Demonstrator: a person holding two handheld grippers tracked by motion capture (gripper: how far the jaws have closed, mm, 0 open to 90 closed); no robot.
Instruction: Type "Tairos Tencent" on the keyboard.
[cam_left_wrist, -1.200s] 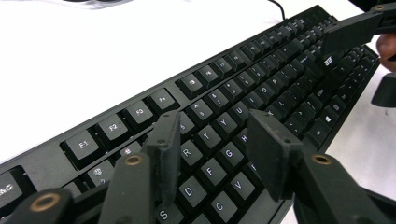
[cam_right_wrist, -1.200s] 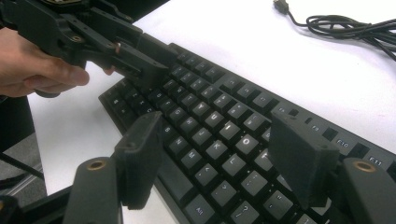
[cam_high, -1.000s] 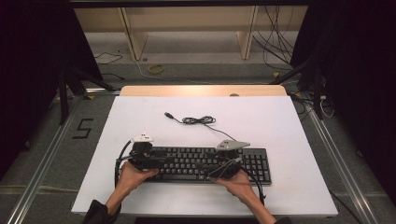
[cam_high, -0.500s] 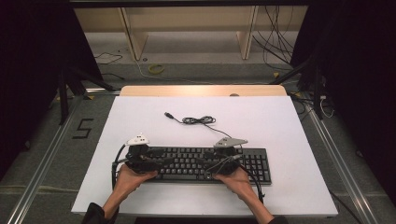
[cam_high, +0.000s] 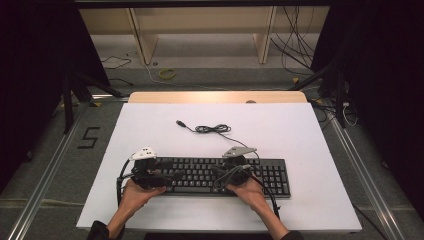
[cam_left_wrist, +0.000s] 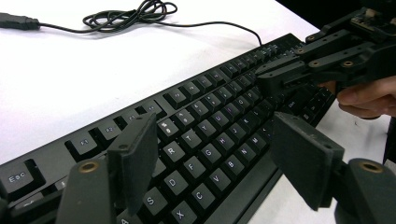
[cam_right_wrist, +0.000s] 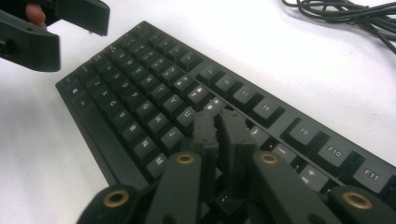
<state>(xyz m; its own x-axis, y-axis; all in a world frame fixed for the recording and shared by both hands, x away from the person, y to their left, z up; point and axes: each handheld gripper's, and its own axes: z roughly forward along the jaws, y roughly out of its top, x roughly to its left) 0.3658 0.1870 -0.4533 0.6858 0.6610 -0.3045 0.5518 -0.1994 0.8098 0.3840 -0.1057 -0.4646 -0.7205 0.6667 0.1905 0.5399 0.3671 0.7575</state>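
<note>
Two claws over the keyboard (cam_high: 220, 175): right gripper (cam_right_wrist: 219, 122) pinched closed and empty, left gripper (cam_left_wrist: 215, 154) wide open; neighbouring keys risk a stray press.

We are looking at a lab recording bay: black curtains (cam_high: 35, 75) are closing in both sides, a taped numeral 5 (cam_high: 89, 138) is marking the grey floor left of the left gripper (cam_high: 172, 175), and loose cables (cam_high: 295, 47) are trailing beyond the white table (cam_high: 300, 130).

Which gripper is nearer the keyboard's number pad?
Right. The right gripper, jaws closed, sits over the middle keys of the keyboard, just left of the number pad. The left gripper, jaws open, is over the keyboard's far left end.
</note>
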